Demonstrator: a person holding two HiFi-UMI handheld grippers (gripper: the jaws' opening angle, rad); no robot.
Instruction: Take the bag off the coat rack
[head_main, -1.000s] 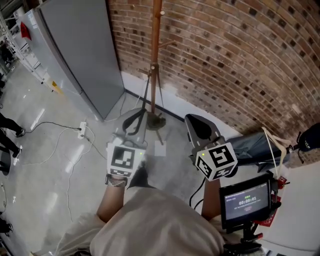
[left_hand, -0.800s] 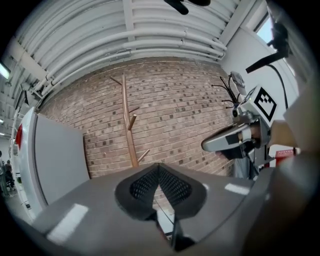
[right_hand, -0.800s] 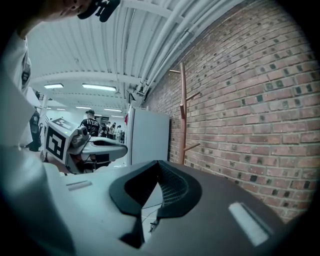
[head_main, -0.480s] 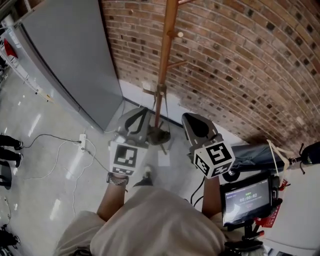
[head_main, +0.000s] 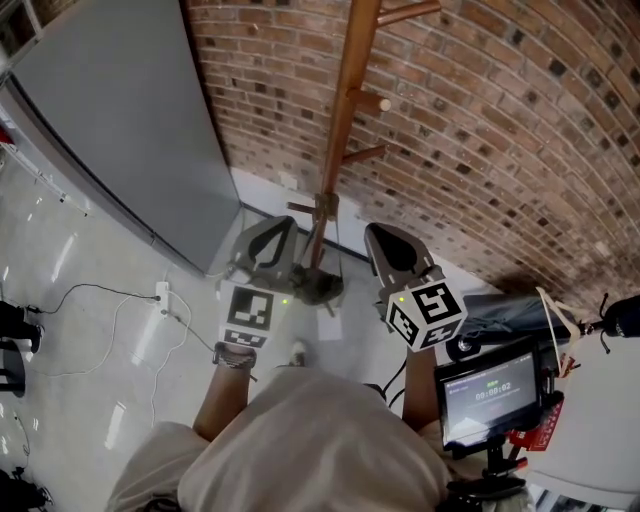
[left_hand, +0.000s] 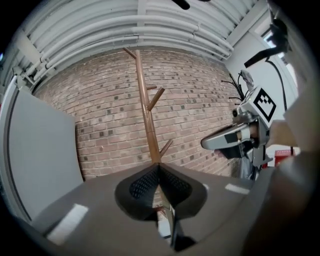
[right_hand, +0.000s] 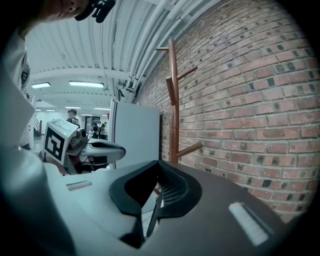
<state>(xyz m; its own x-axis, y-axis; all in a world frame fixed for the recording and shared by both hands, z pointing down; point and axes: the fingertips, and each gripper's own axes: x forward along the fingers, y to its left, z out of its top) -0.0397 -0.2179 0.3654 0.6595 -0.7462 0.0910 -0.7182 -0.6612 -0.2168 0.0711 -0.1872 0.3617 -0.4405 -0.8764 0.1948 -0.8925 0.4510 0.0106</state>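
The wooden coat rack (head_main: 345, 150) stands against the brick wall, with bare pegs up its pole; no bag hangs on the part that shows. The same rack (left_hand: 147, 125) rises straight ahead in the left gripper view, and it (right_hand: 173, 110) is also ahead in the right gripper view. My left gripper (head_main: 283, 224) is shut and empty, just left of the pole's lower part. Shut and empty too, my right gripper (head_main: 376, 234) sits just right of the pole. A dark bag-like thing (head_main: 510, 310) with a pale strap lies at the far right.
A tall grey cabinet (head_main: 110, 130) stands left of the rack. A power strip (head_main: 160, 292) and its cable lie on the floor. A small screen (head_main: 490, 395) is mounted by my right arm. The rack's base (head_main: 318, 285) spreads on the floor between the grippers.
The view has moved closer to the rack and tipped up, so more pegs show. Both grippers stay shut and now flank the pole.
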